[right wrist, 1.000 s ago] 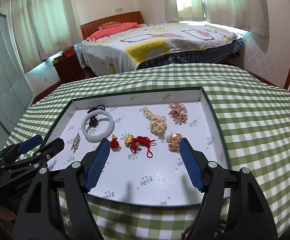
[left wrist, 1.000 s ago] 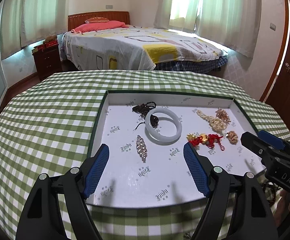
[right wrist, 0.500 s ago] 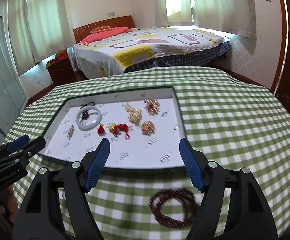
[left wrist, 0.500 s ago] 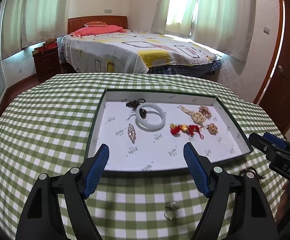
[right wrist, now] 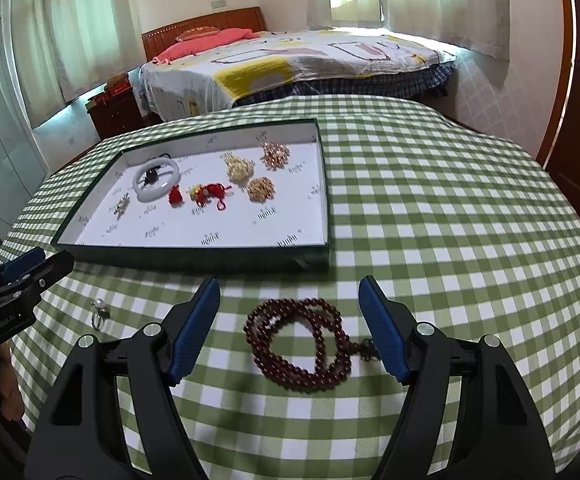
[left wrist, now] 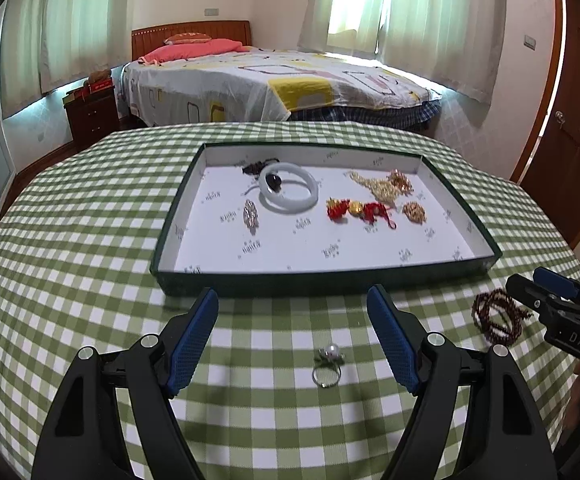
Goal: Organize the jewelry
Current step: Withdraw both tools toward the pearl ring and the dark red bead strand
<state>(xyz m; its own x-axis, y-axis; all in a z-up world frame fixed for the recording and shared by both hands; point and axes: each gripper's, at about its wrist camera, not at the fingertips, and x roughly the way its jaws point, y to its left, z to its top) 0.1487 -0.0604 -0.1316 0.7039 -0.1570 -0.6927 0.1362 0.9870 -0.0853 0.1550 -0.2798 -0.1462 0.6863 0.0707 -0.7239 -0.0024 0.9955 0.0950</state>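
Grippers both stand wide and hold nothing: left gripper (left wrist: 293, 334) frames the pearl ring (left wrist: 328, 365), right gripper (right wrist: 289, 322) frames the bead bracelet (right wrist: 300, 344), near the tray (right wrist: 193, 254).

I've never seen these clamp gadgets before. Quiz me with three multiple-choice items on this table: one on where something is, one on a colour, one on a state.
1. The small silver pearl ring lies:
A in the tray
B on the checked tablecloth
C on the bed

2. The coiled string of round beads is:
A dark red
B white
C blue

3. The right gripper is:
A shut on the beads
B open, empty
C holding the ring

Answers: B, it sits on the cloth in front of the shallow green-walled tray; A, dark red; B, both blue pads stand apart beside the beads.
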